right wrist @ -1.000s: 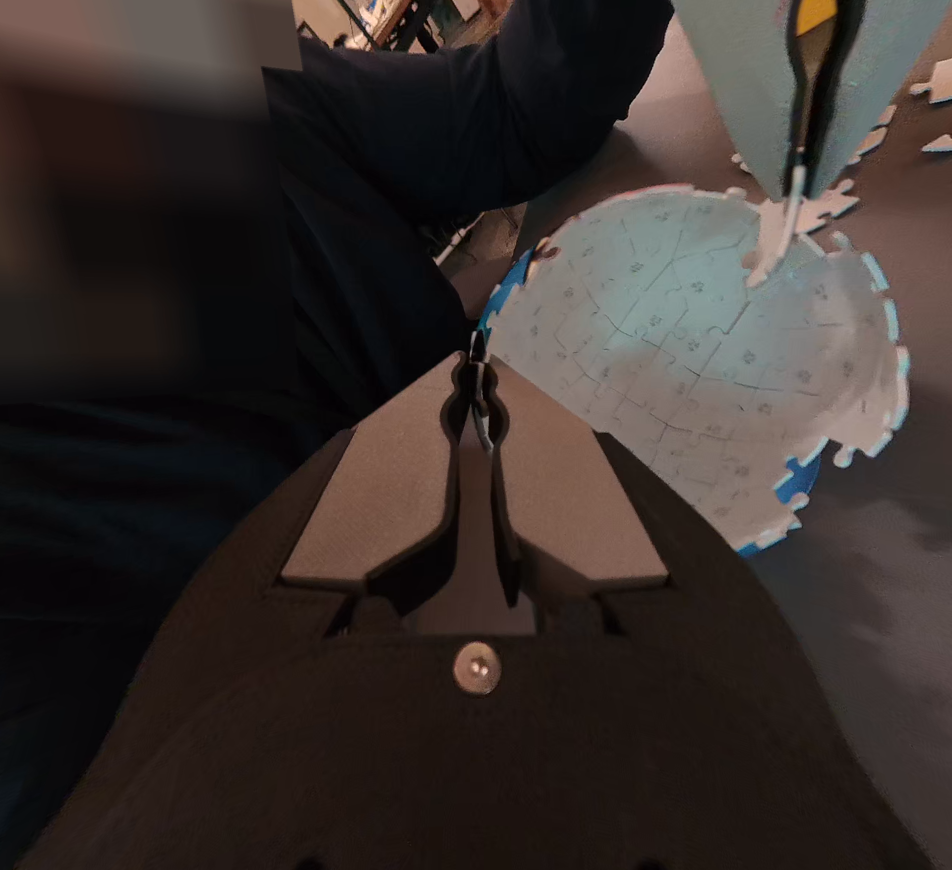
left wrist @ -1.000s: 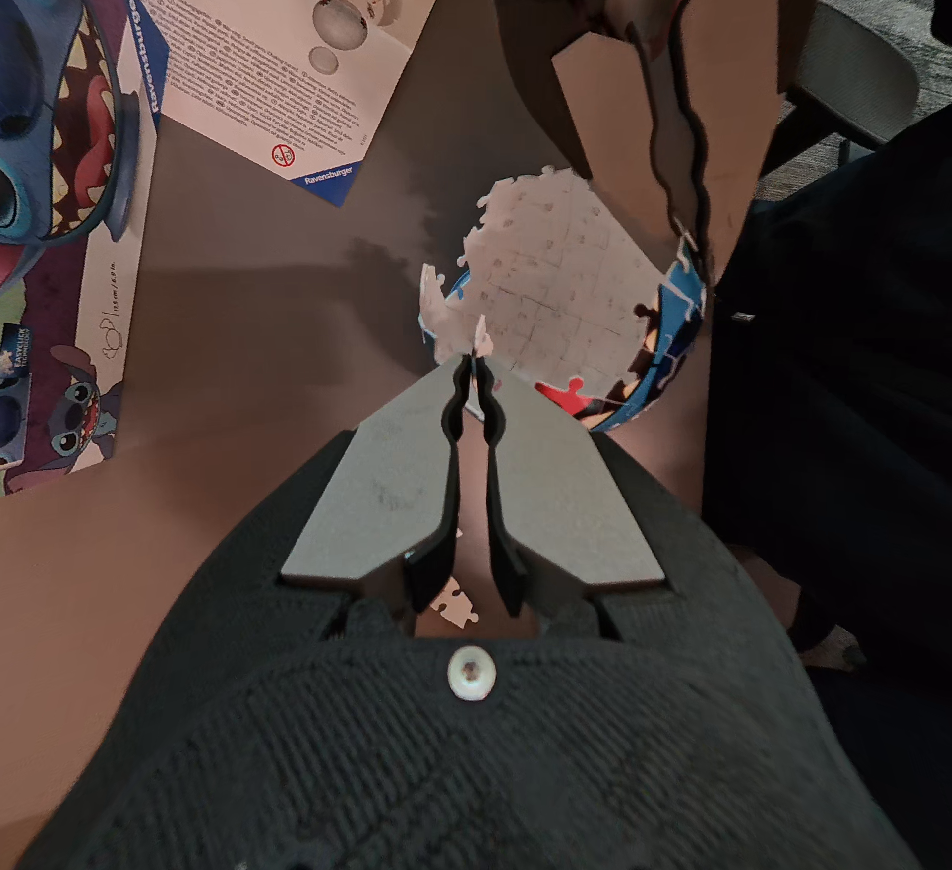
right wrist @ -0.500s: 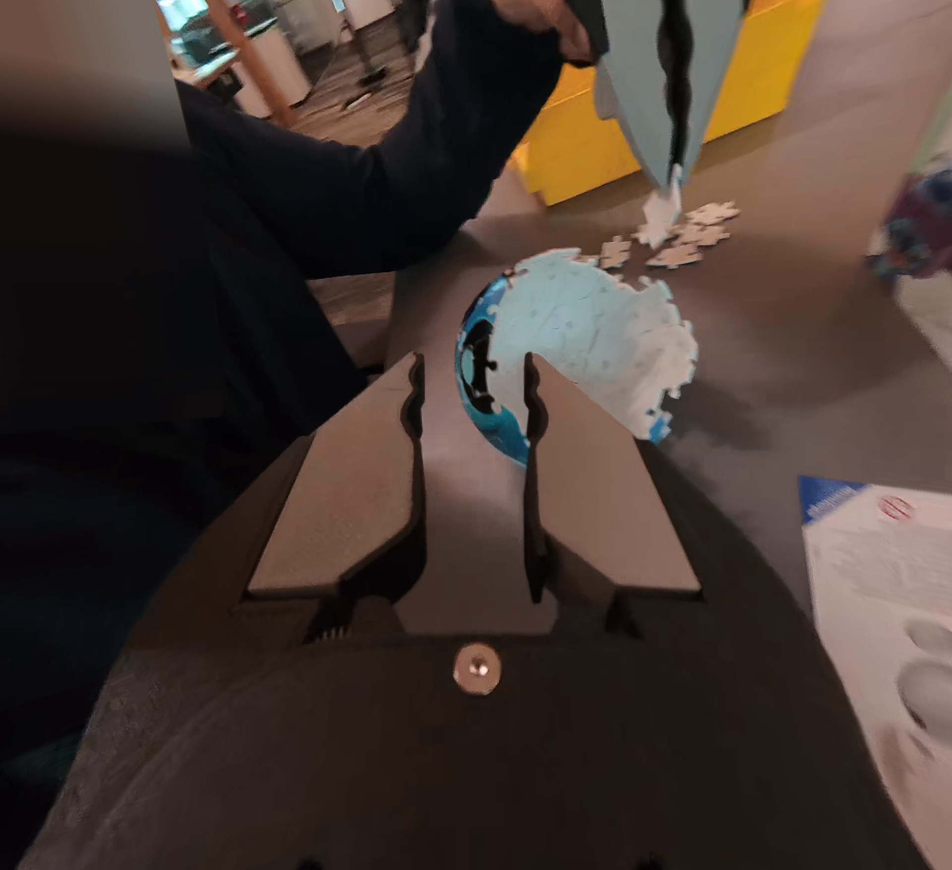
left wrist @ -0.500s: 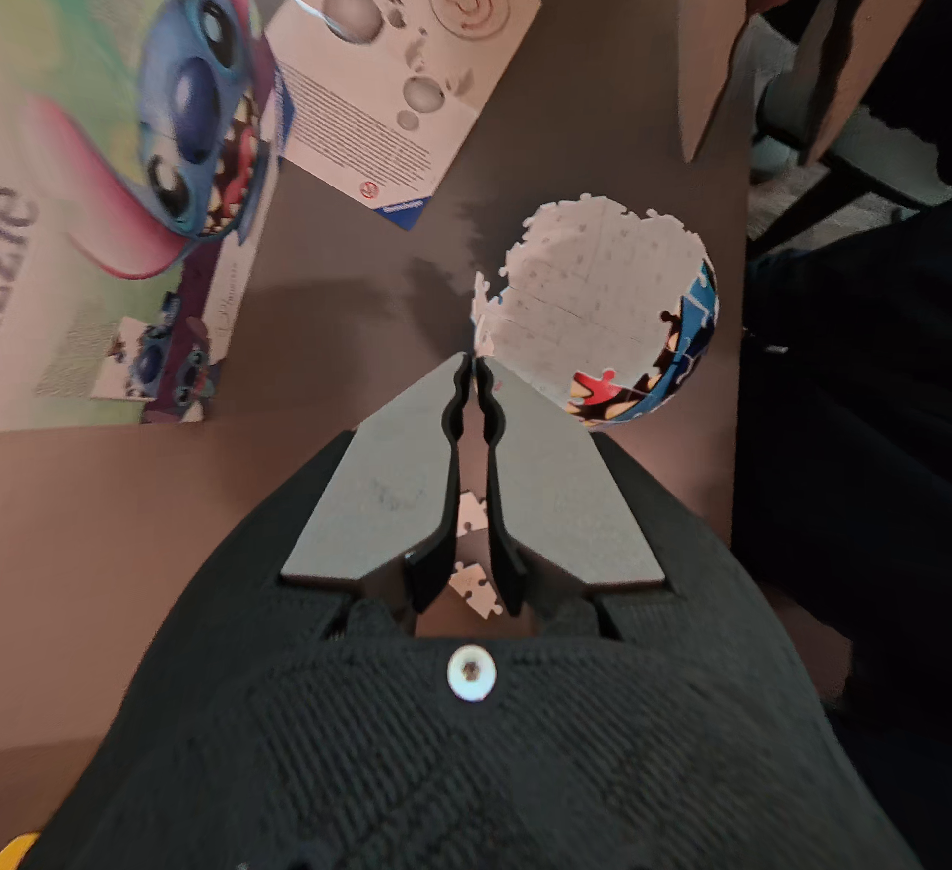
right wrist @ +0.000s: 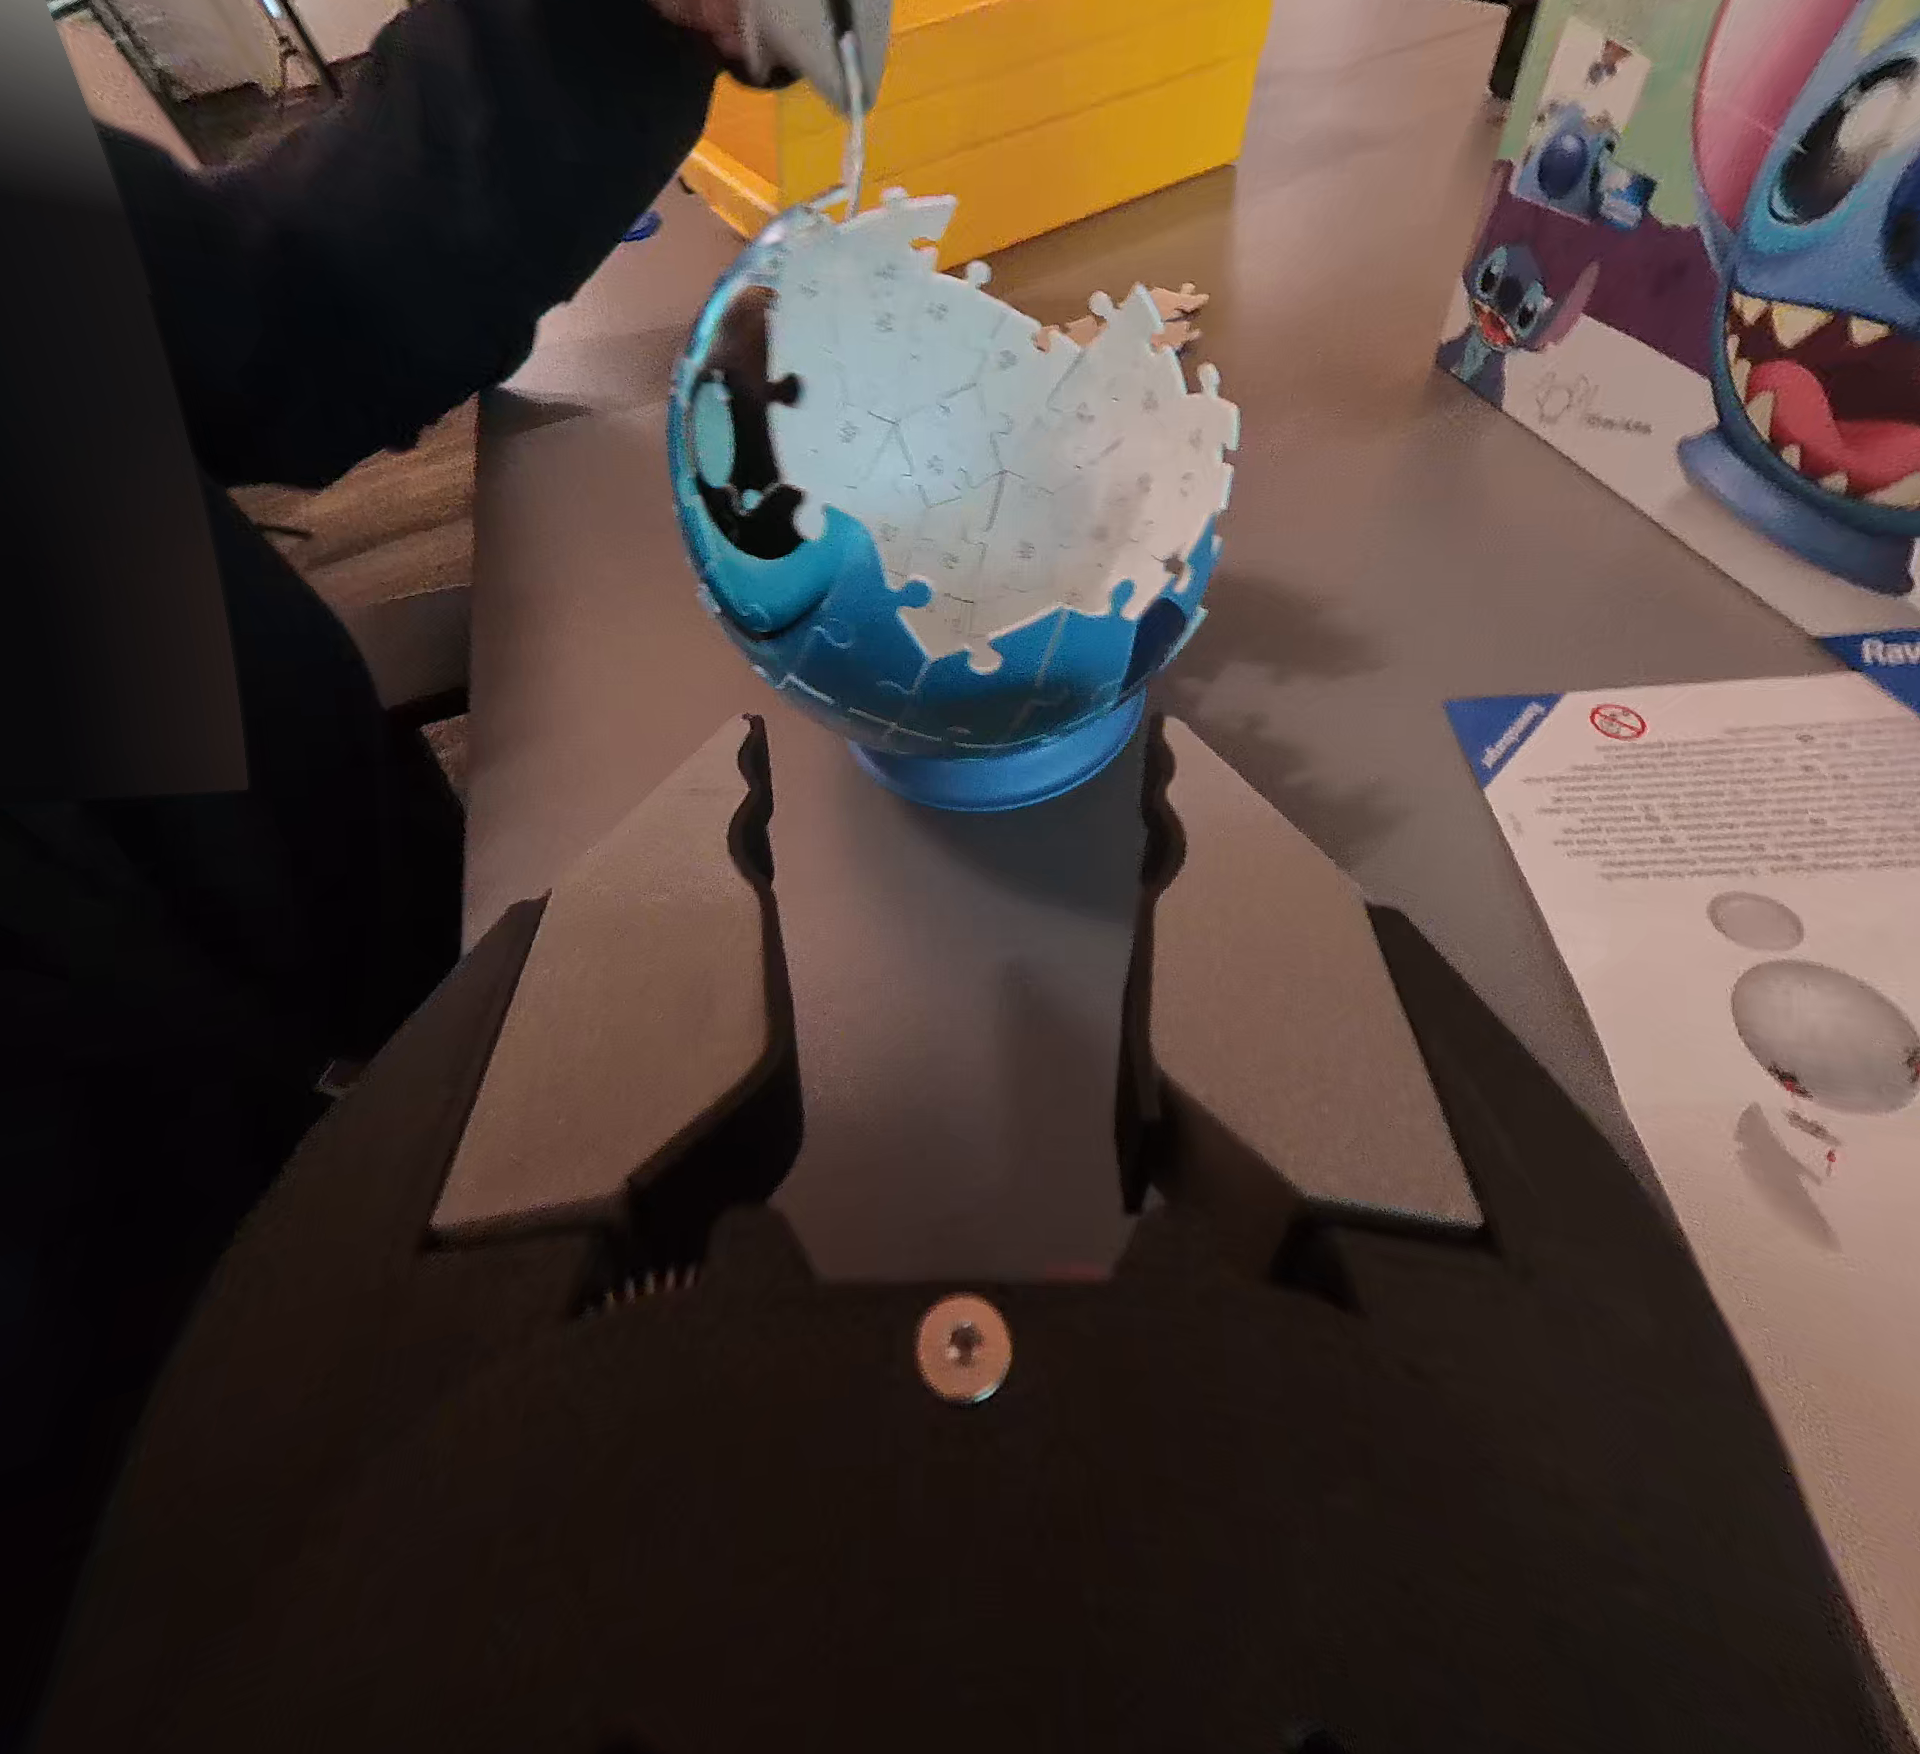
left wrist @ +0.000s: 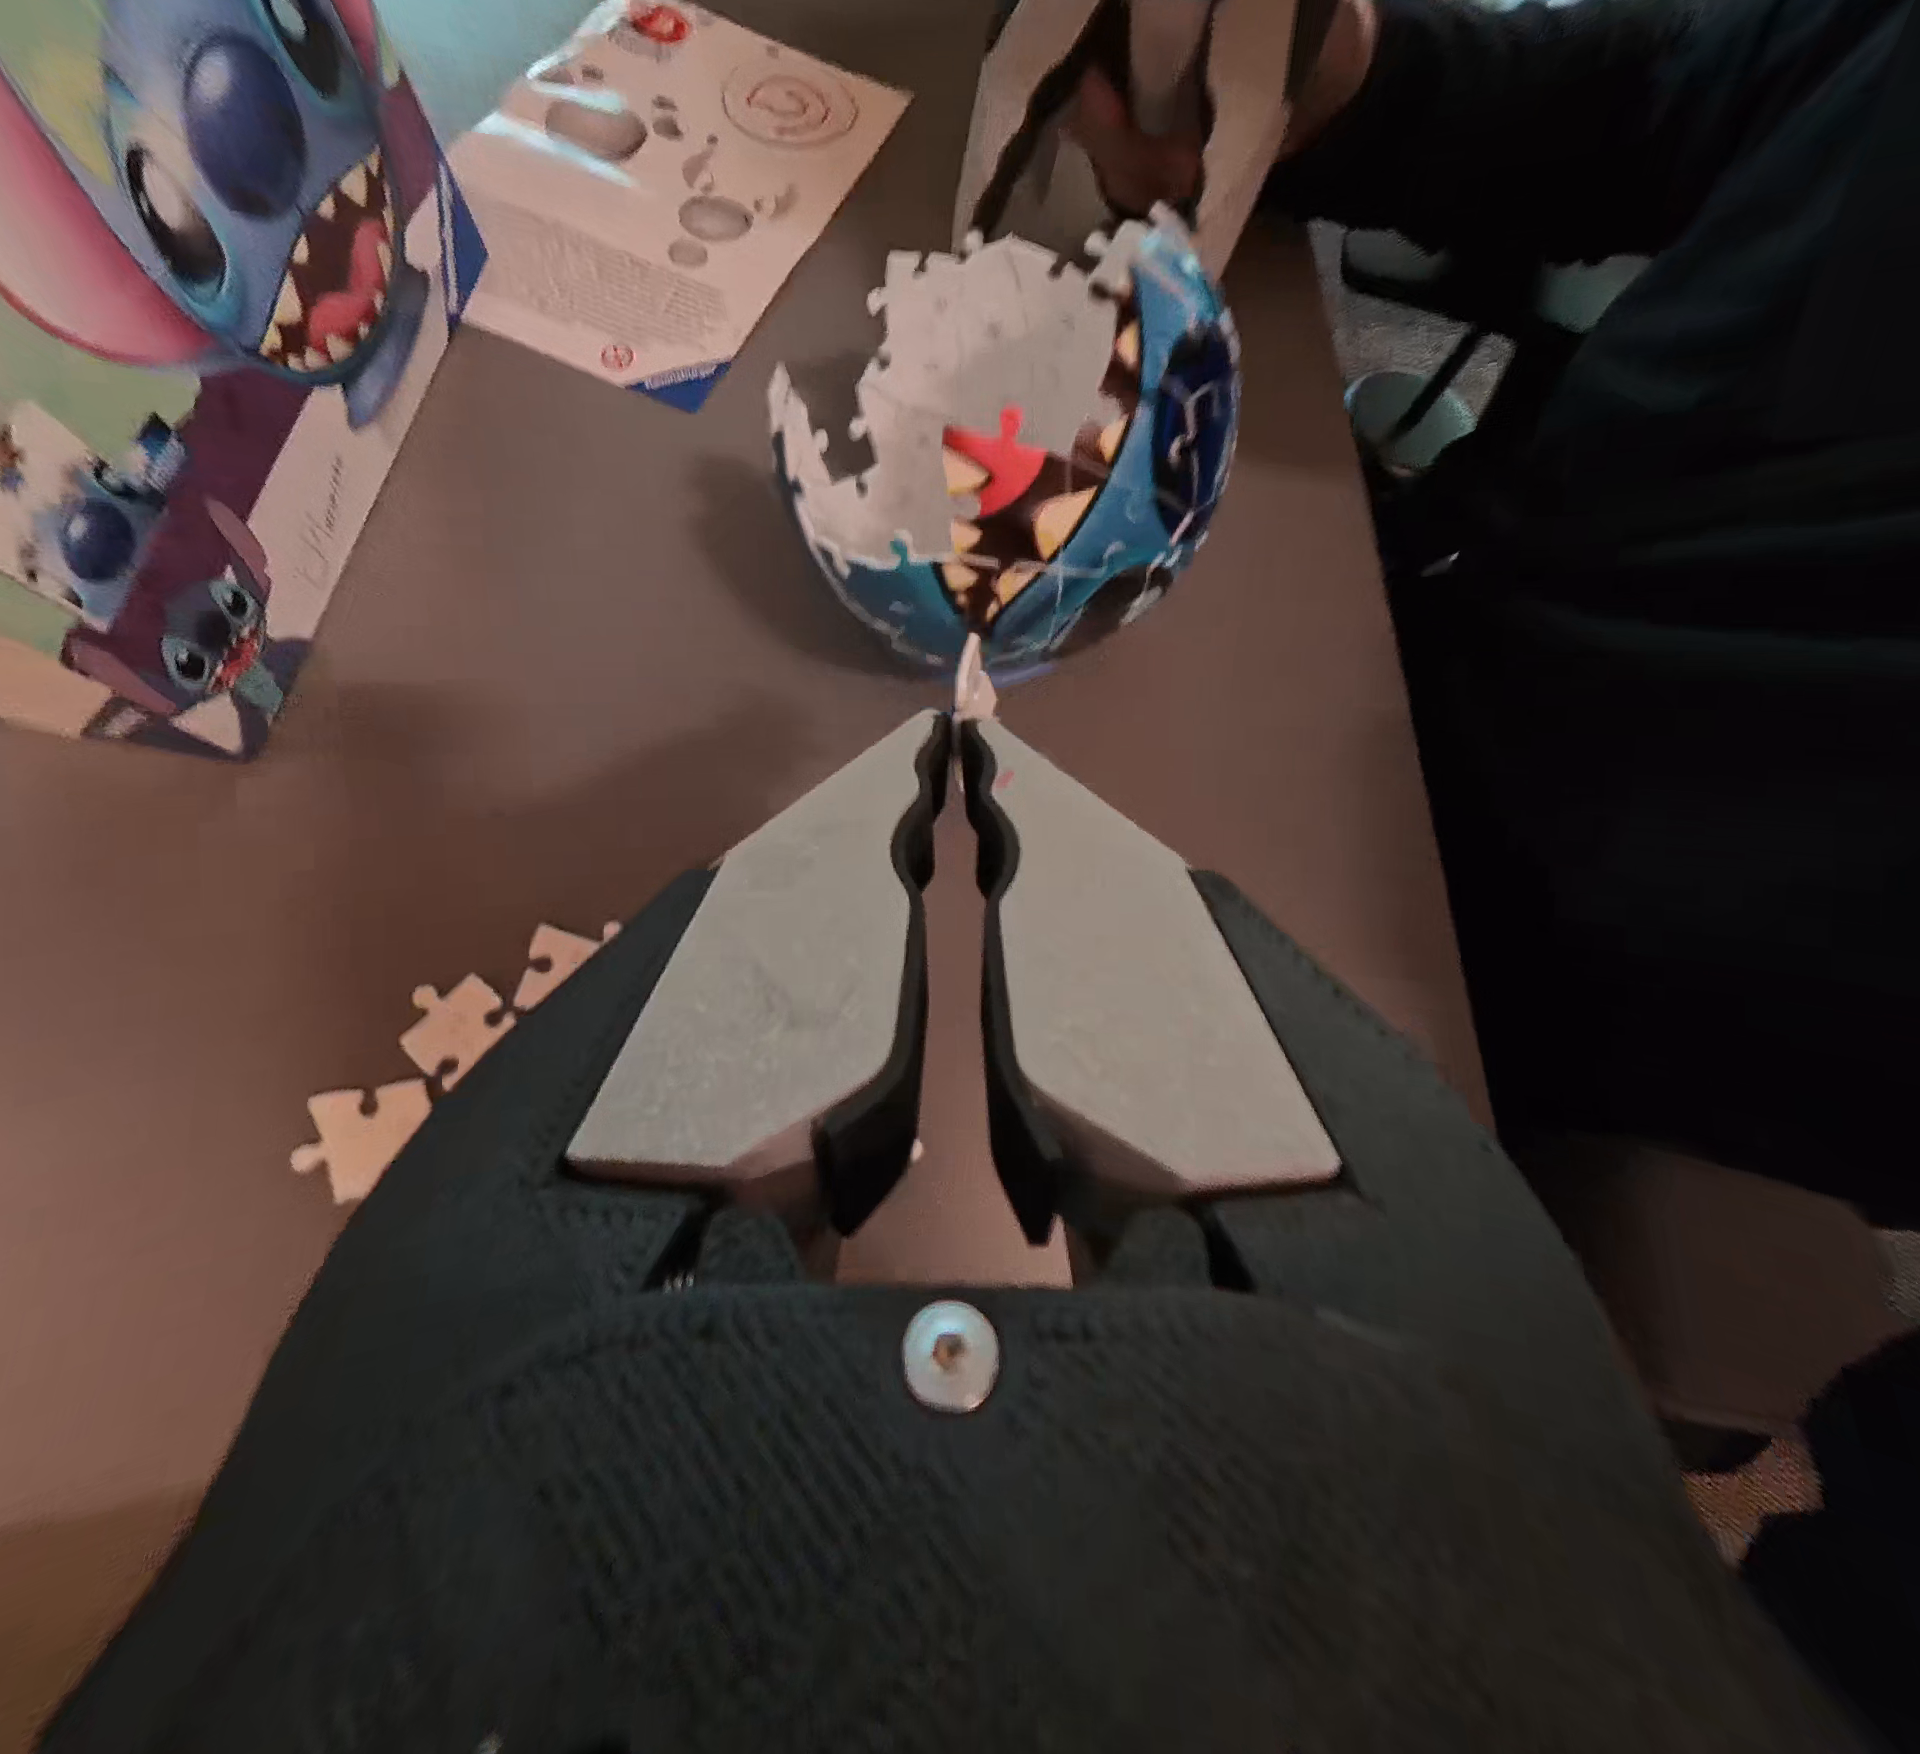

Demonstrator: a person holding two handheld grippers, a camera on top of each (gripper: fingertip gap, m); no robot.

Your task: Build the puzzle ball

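Right now my left claw [left wrist: 958, 717] is pinched together on a single puzzle piece [left wrist: 971, 678], held edge-on so only a thin pale sliver pokes out past the tips. I hold it that way, I think, so a tab can be slid into the open rim. In the right wrist view that claw comes in from above, its piece [right wrist: 854, 146] hanging just over the top edge of the puzzle ball [right wrist: 935, 499], near the blue side; whether it touches the rim I cannot tell.

My right claw [right wrist: 951, 748] stands wide apart and holds nothing. It sits low by the blue stand [right wrist: 987, 774] under the ball, probably ready to steady the shell when the piece is pressed in, since a push from above could tip or roll it.

The ball is about half built: a blue printed shell, pale inside, with a jagged open rim. It rests on its stand on the grey counter [right wrist: 1351, 478], near the edge by my dark sleeve [left wrist: 1662, 250].

Farther out, loose pieces [left wrist: 436, 1060] lie by my left claw, the instruction sheet [left wrist: 665, 198] and the puzzle box [left wrist: 187, 250] lie beyond, and a yellow bin [right wrist: 1039, 63] sits behind the ball.
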